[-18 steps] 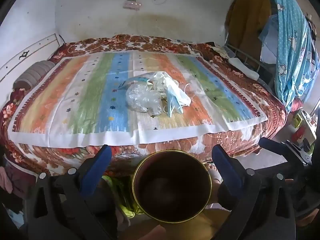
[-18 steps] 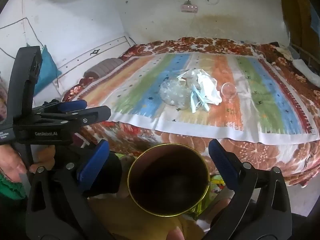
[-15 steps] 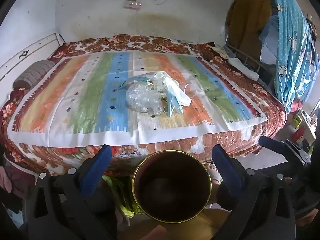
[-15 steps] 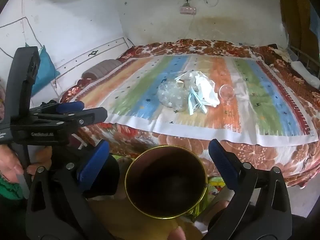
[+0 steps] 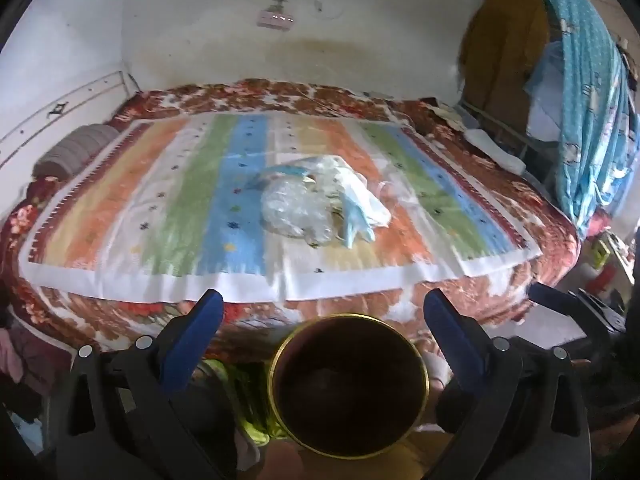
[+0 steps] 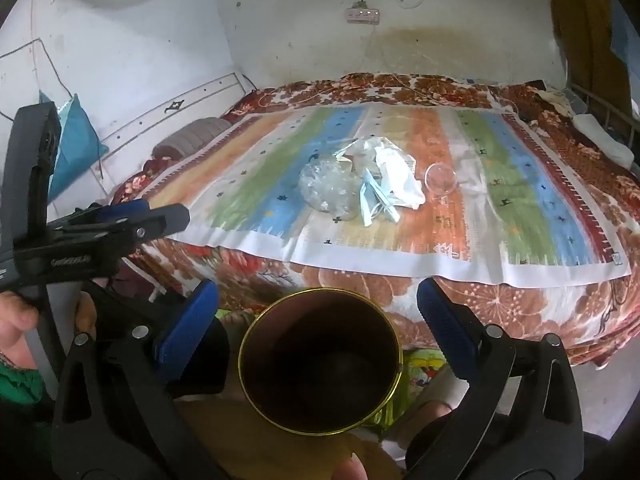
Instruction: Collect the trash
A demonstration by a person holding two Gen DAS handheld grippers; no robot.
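- Striped cloth (image 5: 168, 216) covers the bed (image 5: 460, 304) below a stained wall.
- Trash (image 5: 320, 204) lies mid-cloth: crumpled plastic (image 6: 330, 190), blue masks (image 6: 374, 202), clear cup (image 6: 440, 178).
- Left hand-held gripper (image 5: 322, 320) spread wide, holding nothing.
- Right hand-held gripper (image 6: 318, 306) likewise wide, holding nothing.
- Gold-rimmed bin (image 6: 320, 364) sits below both, well apart from the trash.

Little can be read here. In the right wrist view, the black body of the left claw (image 6: 120, 220) carries a line of small white lettering, too blurred to spell out with confidence. The striped cloth (image 6: 400, 216) on the bed has small dark woven marks near its front edge and a tiny square mark at its front right corner, none of them legible as letters or numbers.
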